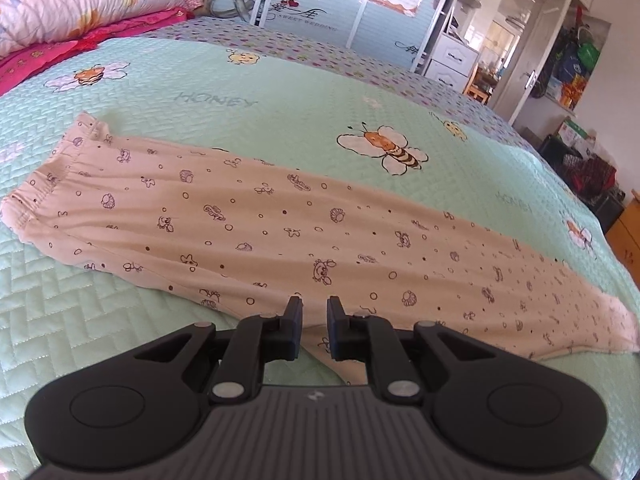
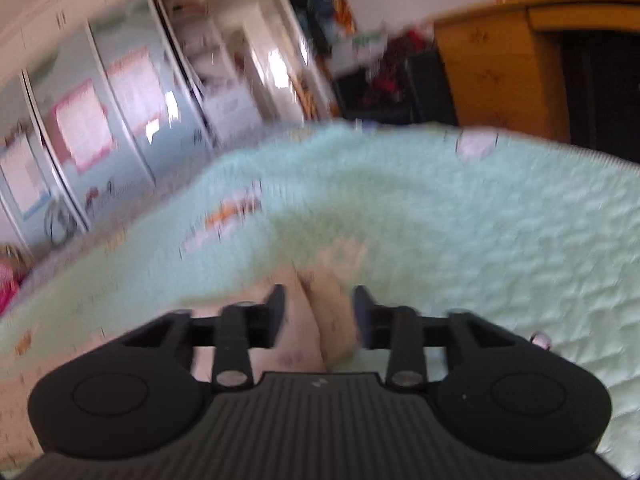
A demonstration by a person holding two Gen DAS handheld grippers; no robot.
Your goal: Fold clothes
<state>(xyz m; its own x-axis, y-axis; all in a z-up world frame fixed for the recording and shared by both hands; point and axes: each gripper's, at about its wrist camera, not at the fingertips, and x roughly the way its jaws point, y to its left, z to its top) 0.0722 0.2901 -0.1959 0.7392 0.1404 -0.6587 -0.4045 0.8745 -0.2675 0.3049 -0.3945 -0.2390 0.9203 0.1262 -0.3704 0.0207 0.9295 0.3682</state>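
The thin, soft trousers (image 1: 280, 224) lie flat on the bed (image 1: 280, 112), best gripped at the waistband; the left gripper (image 1: 314, 322) is nearly closed and empty, the right gripper (image 2: 318, 312) is open.

Green bee-print quilt (image 1: 280, 92), pink floral bedding (image 1: 72, 4) at its far corner, wooden cabinet (image 2: 500, 76) beyond.

1. Mint quilted bedspread (image 1: 280, 92) with bee prints, covering the bed.
2. Pink floral duvet (image 1: 80, 4) bundled at far left.
3. Pale blue wardrobe doors (image 1: 312, 12) behind (lettering on them).
4. Daylit open doorway (image 1: 500, 48); wooden cabinet (image 2: 500, 68).
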